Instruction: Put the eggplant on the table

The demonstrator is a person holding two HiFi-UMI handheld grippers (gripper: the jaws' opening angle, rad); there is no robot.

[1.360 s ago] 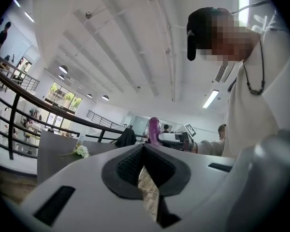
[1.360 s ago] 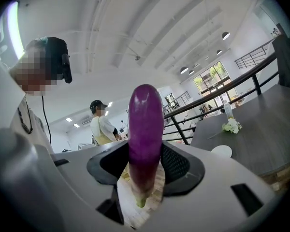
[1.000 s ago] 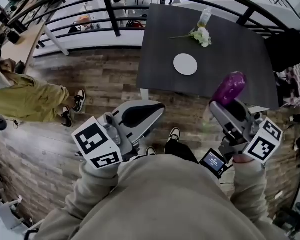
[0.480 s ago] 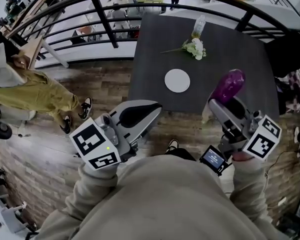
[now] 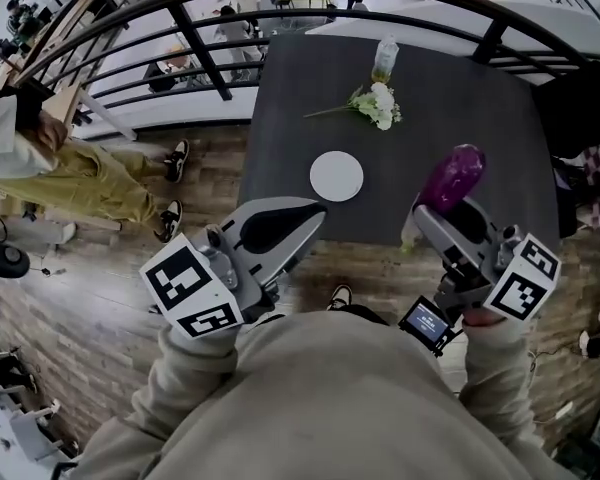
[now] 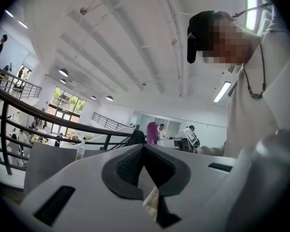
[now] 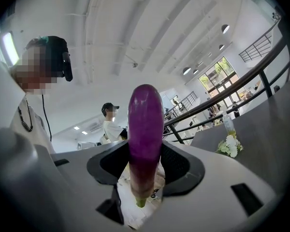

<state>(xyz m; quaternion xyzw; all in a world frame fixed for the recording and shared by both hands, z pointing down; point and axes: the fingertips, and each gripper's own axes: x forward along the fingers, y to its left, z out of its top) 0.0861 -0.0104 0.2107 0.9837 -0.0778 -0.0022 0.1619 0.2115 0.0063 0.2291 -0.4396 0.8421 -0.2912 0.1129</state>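
Stretching across the top of the head view, the dark table point(image 5: 480, 118) stands beyond the left gripper point(image 5: 315, 210), whose jaws are pressed together on nothing. The right gripper point(image 5: 442, 223) pinches the purple eggplant point(image 5: 452, 176) near its stem end, holding it aloft over the table's near right edge. On the tabletop sit a round white plate point(image 5: 337, 176), a sprig of white flowers point(image 5: 375, 105) and a clear bottle point(image 5: 384, 60).

A round white plate point(image 5: 337, 176) is lying flat. White flowers point(image 5: 375, 104) are lying beyond it, near a clear bottle point(image 5: 384, 60) that is standing up. A black railing point(image 5: 195, 43) is curving behind them.
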